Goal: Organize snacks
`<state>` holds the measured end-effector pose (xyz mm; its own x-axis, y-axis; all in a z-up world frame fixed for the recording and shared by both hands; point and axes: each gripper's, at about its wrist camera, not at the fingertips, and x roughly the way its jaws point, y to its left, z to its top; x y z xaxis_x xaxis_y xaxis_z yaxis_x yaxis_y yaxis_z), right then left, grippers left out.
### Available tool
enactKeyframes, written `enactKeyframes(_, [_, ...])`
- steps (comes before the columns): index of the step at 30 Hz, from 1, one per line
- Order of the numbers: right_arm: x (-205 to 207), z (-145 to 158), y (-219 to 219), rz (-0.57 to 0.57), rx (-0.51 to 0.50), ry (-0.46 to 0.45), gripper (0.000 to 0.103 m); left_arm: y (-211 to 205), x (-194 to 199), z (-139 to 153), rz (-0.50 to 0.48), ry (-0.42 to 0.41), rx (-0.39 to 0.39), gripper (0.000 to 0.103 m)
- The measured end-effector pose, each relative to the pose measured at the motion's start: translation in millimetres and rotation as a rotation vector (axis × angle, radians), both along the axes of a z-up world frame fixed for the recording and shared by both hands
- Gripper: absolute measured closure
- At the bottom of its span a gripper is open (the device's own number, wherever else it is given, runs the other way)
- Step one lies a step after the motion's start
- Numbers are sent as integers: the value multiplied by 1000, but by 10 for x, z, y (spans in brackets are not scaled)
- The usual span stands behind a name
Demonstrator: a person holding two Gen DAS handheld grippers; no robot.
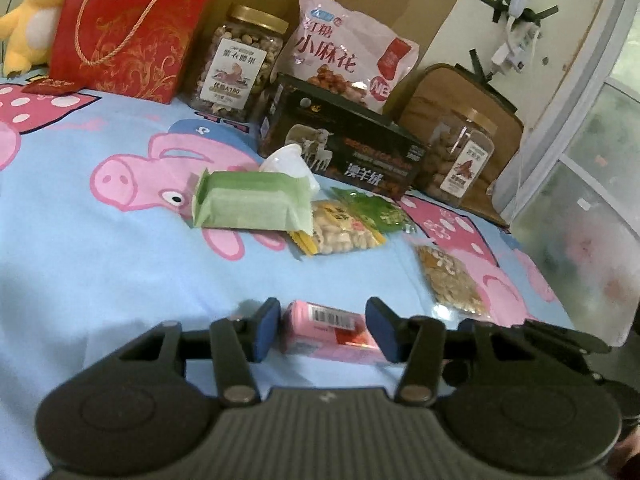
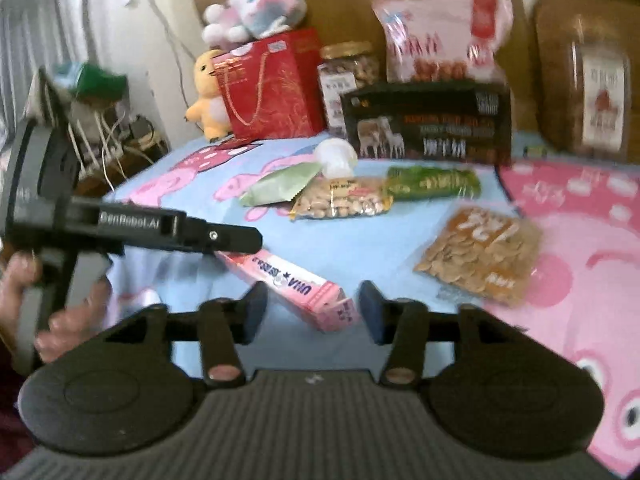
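Your left tongs [image 1: 326, 330] spread around long pink cardboard snack box [image 1: 332, 332] on bed, not pinching yet. Right tongs [image 2: 312, 308] spread, empty. Next: squeeze left, lift box toward back row.

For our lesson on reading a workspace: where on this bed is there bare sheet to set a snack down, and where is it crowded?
Bare cartoon-pig sheet lies between the red gift bag, green tissue pack and pink carton. Crowded: the back row from the gold-lidded nut jar to the black box, and the loose packets around the clear seed packet.
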<state>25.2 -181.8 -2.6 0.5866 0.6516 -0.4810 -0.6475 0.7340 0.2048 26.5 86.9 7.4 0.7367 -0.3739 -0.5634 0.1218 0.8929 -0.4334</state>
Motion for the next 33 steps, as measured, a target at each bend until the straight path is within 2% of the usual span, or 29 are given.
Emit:
enactKeyframes(4, [30, -42, 28, 19, -65, -31, 41, 37, -90, 71, 10, -26, 2, 51])
enactKeyframes(6, [27, -93, 63, 25, -103, -43, 41, 70, -112, 83, 24, -28, 6, 46])
enactKeyframes(16, [42, -108, 253, 85, -195, -123, 40, 232, -79, 3, 39, 28, -90, 46])
enactKeyframes(19, [54, -103, 293, 91, -214, -149, 40, 121, -17, -49, 6, 51, -84, 52])
enactKeyframes(20, [61, -105, 307, 97, -215, -148, 41, 66, -6, -53, 5, 44, -63, 56])
enactKeyframes(22, [88, -97, 308, 125, -188, -119, 60, -27, 4, -40, 9, 32, 3, 59])
enactKeyframes(24, [64, -94, 331, 116, -195, -132, 59, -21, 13, -13, 4, 46, -2, 59])
enactKeyframes(26, [53, -68, 315, 120, -188, -138, 59, 35, 42, 69, 1, 50, -39, 59])
enactKeyframes(29, [78, 81, 283, 111, -167, -184, 60, 92, 183, 327, -17, -6, -77, 59])
enactKeyframes(33, [342, 387, 282, 83, -174, -304, 61, 35, 625, 743, -35, -96, -49, 60])
